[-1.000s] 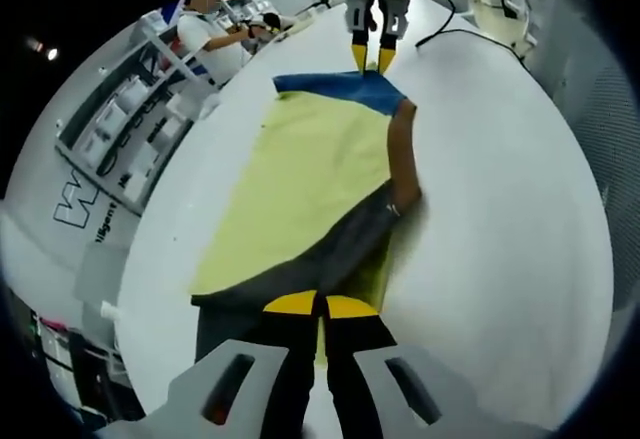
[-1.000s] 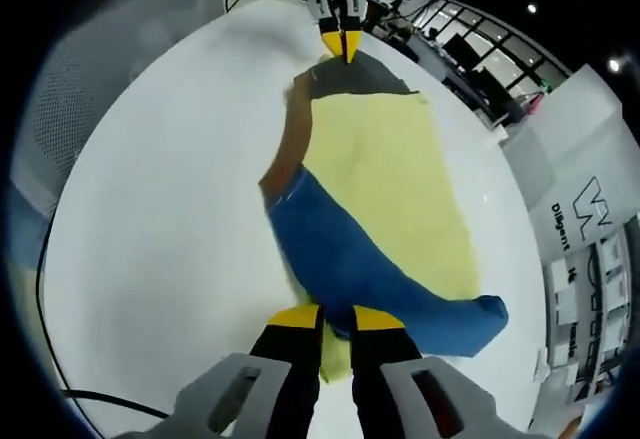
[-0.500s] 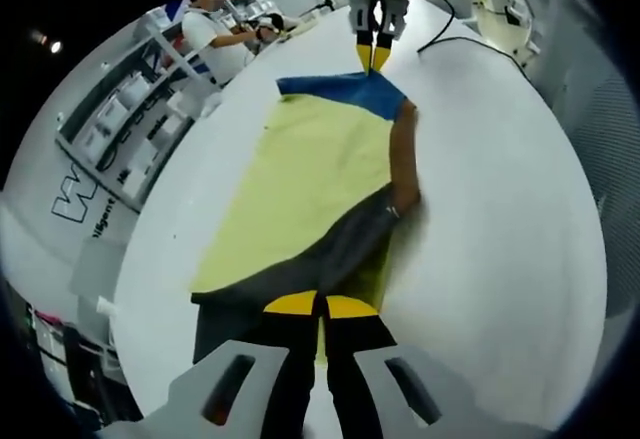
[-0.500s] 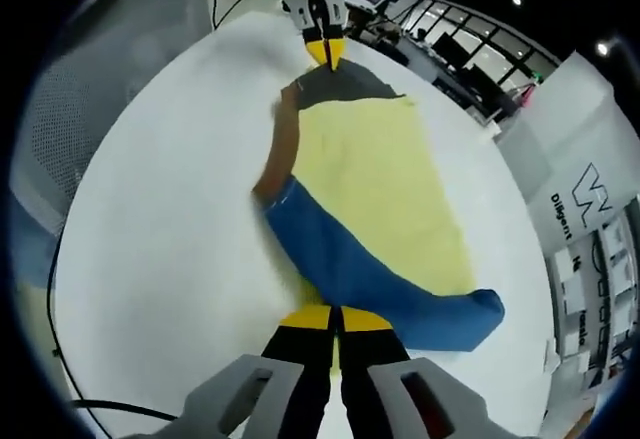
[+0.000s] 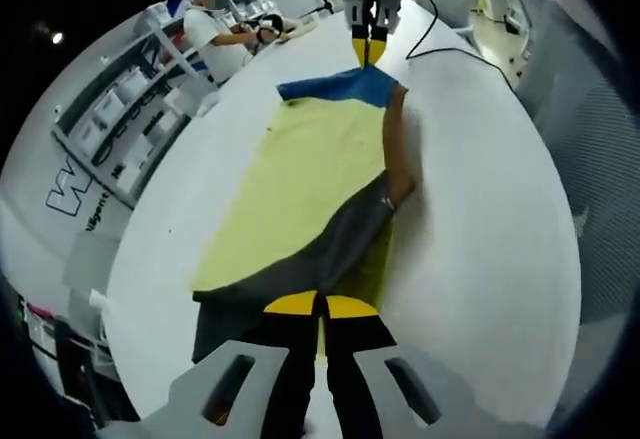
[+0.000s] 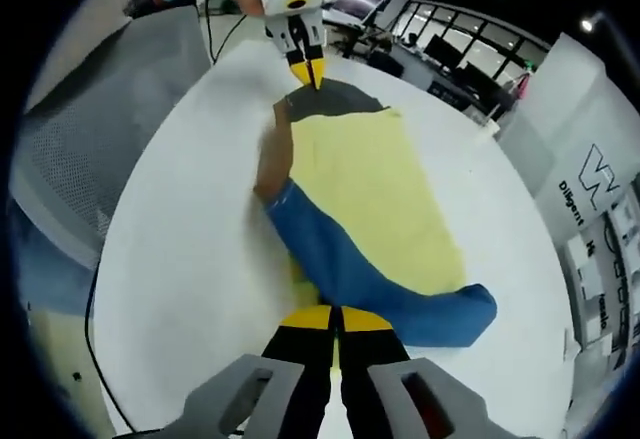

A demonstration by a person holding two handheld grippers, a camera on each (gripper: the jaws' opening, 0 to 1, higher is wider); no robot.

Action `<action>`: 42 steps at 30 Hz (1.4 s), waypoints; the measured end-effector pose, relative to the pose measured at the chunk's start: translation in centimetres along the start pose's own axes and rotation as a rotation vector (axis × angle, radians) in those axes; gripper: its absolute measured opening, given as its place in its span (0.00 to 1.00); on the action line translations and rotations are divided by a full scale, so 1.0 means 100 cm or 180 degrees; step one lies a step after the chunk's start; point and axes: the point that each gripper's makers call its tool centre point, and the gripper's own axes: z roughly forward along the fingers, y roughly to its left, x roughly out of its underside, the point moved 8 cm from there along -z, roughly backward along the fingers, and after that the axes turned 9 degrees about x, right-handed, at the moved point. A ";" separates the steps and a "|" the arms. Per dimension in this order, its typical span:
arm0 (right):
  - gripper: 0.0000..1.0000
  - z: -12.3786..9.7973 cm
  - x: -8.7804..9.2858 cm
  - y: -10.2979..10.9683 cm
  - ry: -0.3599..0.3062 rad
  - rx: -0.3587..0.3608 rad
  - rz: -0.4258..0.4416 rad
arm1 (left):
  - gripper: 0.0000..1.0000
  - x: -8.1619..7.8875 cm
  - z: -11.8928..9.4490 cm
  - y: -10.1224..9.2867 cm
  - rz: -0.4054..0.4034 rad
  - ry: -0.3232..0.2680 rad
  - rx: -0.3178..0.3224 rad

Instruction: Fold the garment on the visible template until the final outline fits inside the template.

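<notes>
In the left gripper view, a person (image 5: 215, 29) bends over a bench at the far left, behind the white table (image 5: 480, 229). On that table lies the yellow template (image 5: 300, 184), and the garment (image 5: 350, 249) stretches along its right edge, grey at my end, brown in the middle, blue at the far end. My left gripper (image 5: 320, 306) has its yellow-tipped jaws closed tight on the grey end. Across the table my right gripper (image 5: 369, 51) pinches the blue end.

In the right gripper view, the brown sleeve sits left of the template (image 6: 365, 194). My right gripper (image 6: 338, 317) is clamped on the blue part of the garment (image 6: 350, 269), and my left gripper (image 6: 306, 69) grips the far grey end.
</notes>
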 end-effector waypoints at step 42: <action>0.00 -0.082 -0.034 0.038 -0.0183 0.0145 0.0139 | 0.01 -0.040 -0.082 -0.054 -0.0136 -0.0369 -0.0116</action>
